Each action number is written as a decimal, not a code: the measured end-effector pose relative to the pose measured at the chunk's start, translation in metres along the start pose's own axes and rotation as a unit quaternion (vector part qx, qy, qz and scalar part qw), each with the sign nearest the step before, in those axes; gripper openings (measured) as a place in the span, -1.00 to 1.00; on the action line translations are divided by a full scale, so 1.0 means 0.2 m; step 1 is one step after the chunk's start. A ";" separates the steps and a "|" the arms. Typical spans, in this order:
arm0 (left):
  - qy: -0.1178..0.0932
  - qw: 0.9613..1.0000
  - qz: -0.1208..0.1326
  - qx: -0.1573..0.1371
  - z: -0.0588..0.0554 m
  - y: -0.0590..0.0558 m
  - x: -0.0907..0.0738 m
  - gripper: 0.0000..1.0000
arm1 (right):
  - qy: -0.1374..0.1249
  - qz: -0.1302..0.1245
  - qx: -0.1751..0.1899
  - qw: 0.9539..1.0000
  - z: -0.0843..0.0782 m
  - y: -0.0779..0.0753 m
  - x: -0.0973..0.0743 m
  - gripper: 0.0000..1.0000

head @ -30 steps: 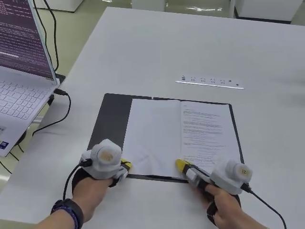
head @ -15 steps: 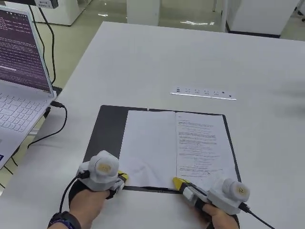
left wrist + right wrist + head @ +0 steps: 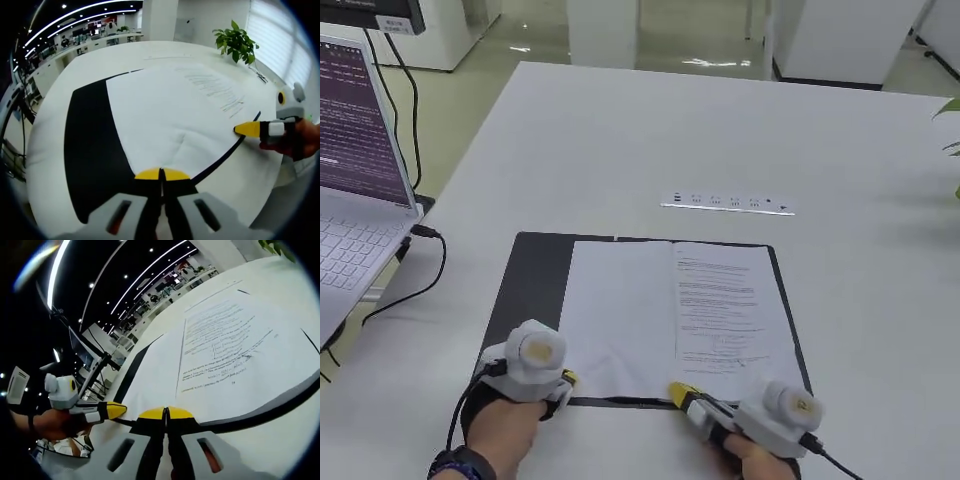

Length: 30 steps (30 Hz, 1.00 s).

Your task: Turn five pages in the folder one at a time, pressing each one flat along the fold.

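Observation:
The black folder (image 3: 525, 285) lies open on the white table, with a blank white page (image 3: 620, 310) on its left and a printed page (image 3: 725, 300) on its right. My left gripper (image 3: 566, 379) is shut, its yellow tips resting at the blank page's near edge (image 3: 161, 174). At the near end of the fold, where the two pages meet, my right gripper (image 3: 678, 393) is shut too, with its tips (image 3: 166, 413) over the folder's near edge. In the left gripper view the right gripper (image 3: 252, 129) points in from the right. In the right gripper view the left gripper (image 3: 112, 410) shows at the left.
An open laptop (image 3: 350, 200) stands at the left table edge, with a black cable (image 3: 425, 262) running from it. A socket strip (image 3: 725, 203) is set into the table beyond the folder. A potted plant (image 3: 235, 42) stands at the far right.
The head camera has tilted up and the picture has shifted. The right gripper's tips have slid a little along the fold toward the folder's near edge. Both grippers stay shut.

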<state>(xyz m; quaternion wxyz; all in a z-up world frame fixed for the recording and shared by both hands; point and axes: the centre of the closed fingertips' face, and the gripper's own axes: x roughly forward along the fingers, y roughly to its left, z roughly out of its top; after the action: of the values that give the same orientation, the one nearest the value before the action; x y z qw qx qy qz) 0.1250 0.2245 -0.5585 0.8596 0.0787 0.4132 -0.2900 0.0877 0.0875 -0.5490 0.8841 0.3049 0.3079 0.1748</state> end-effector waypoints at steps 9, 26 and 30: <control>0.000 1.000 -0.018 -0.012 0.02 -0.08 -0.05 -0.81 | 0.006 0.010 0.004 1.000 0.02 0.00 -0.07 -0.94; -0.055 0.998 -0.036 -0.014 0.17 -0.17 -0.23 -0.57 | -0.004 0.001 -0.037 0.999 0.20 -0.05 -0.29 -0.54; -0.061 0.997 -0.039 -0.005 0.20 -0.19 -0.26 -0.54 | -0.004 0.001 -0.050 0.999 0.23 -0.06 -0.33 -0.45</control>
<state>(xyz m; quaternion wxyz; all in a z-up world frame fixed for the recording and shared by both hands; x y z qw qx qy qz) 0.1044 0.2020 -0.4899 0.8718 0.0404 0.3641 -0.3252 0.0693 0.0262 -0.4987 0.8995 0.2608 0.2949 0.1894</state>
